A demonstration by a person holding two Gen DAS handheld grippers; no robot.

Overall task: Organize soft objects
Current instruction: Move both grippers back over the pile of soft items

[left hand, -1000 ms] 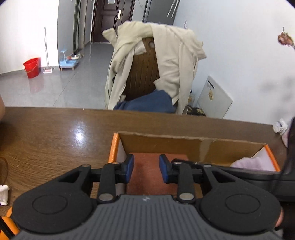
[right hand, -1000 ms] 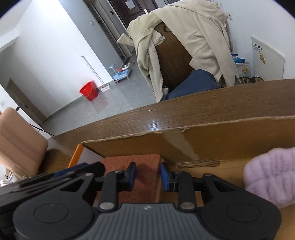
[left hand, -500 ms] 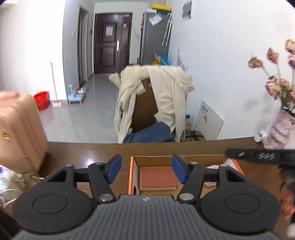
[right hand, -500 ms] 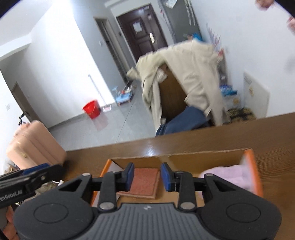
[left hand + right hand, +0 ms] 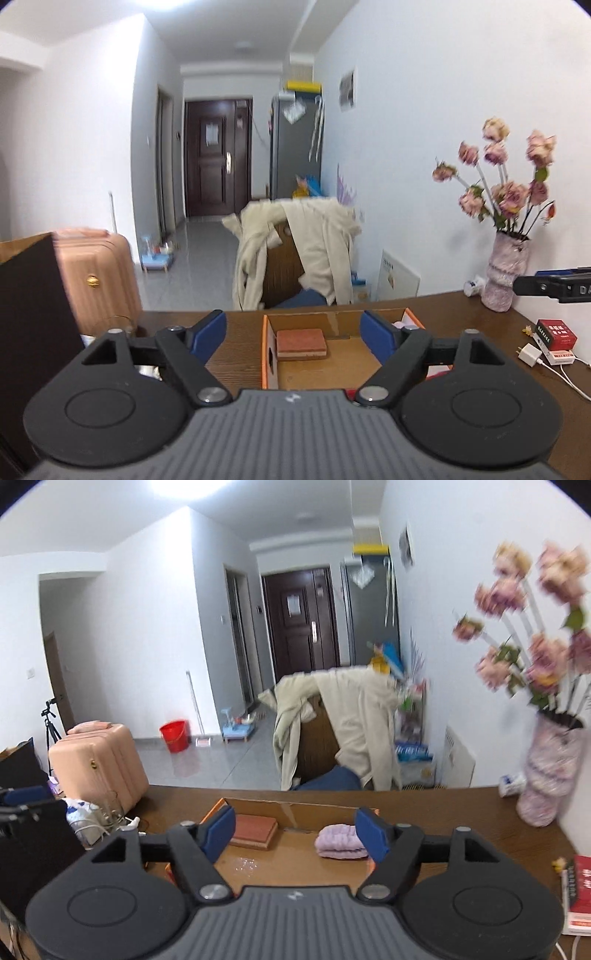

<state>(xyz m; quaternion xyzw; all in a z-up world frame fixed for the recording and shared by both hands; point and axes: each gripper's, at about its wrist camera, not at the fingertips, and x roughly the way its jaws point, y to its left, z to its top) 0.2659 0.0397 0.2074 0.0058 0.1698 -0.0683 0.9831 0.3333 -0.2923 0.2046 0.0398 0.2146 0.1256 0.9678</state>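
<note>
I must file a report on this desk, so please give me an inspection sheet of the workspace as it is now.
Surface: brown wooden table, glossy.
Job's things: open cardboard box holds a reddish-brown pad on its left and a folded lilac cloth on its right.
Clutter: flower vase, red packet, dark box at left.
Tongs: left tongs and right tongs both open, jaws just opened wider, nothing between them.
Cables: white charger and cable at right; wires at left.
Surroundings: chair with beige coat, pink suitcase, red bucket.
</note>
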